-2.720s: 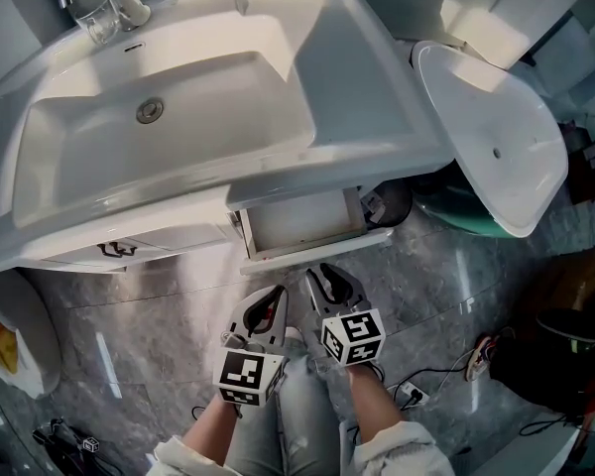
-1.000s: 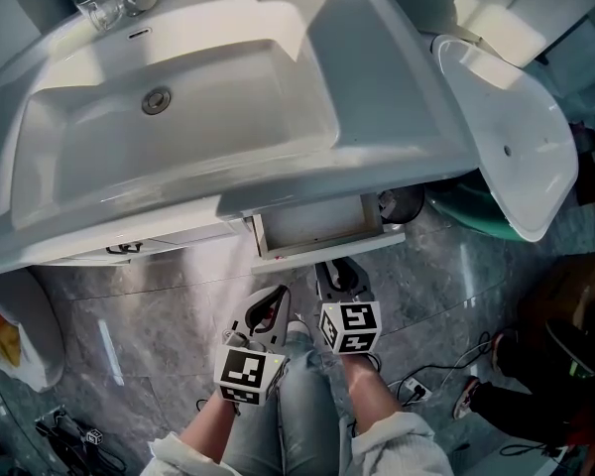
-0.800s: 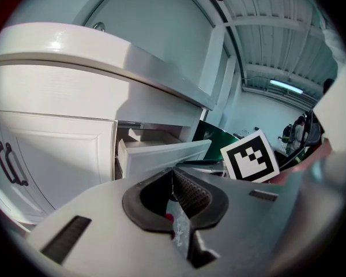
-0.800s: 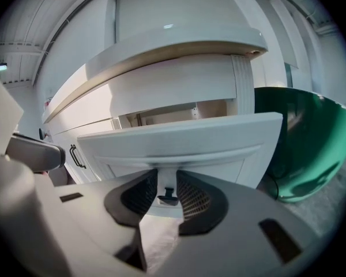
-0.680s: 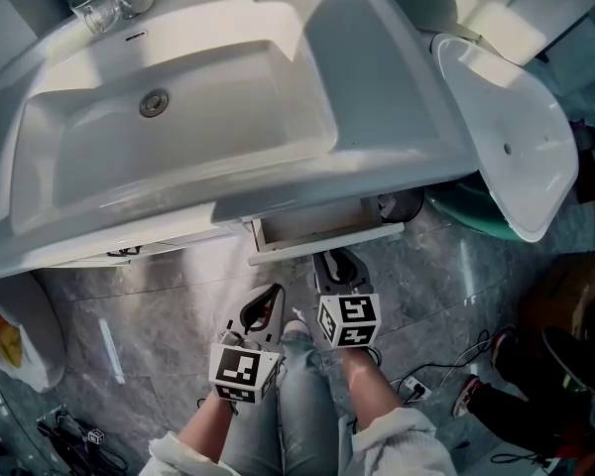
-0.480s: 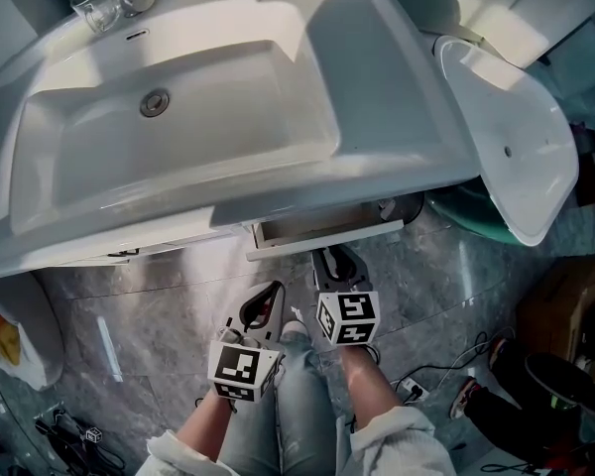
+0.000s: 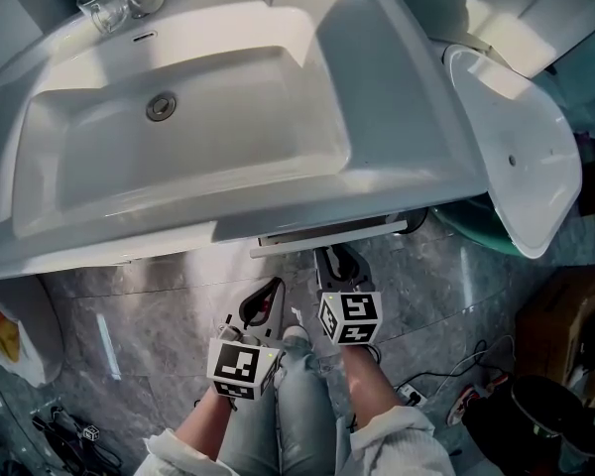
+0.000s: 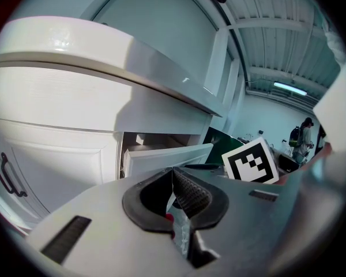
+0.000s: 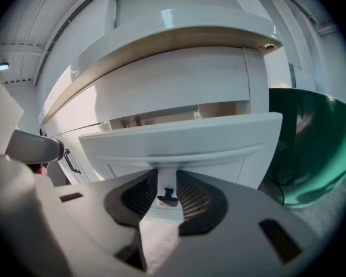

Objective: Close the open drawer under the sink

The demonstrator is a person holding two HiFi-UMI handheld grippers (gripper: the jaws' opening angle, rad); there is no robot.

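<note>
And the drawer (image 7: pixel 327 238) is nearly home! A few seconds ago it stood well out from under the sink (image 7: pixel 397 147) with its bare inside showing. Now, from the head view, we see only a thin strip of its white front below the sink's rim. The right gripper (image 7: pixel 335 258) has followed it in and sits right at that front. The left gripper (image 7: pixel 271 291) hangs back beside it, much where it was.

In the right gripper view the drawer front (image 9: pixel 179 140) fills the middle. The right gripper (image 9: pixel 167 189) has its jaws a little apart, with the small dark pull (image 9: pixel 167 199) in the gap. We cannot quite tell whether the pads touch it. The left gripper (image 8: pixel 173 180) has its jaws pressed together on nothing, and past them a slice of the drawer (image 8: pixel 167 157) is still open.

Around us the floor (image 7: pixel 159 296) is grey veined stone, with cables (image 7: pixel 446 390) trailing at the lower right. A loose white basin (image 7: pixel 516 157) leans to the right of the sink, over a green tub (image 7: pixel 476 224). The tap (image 7: pixel 114 3) sits at the sink's far corner.
</note>
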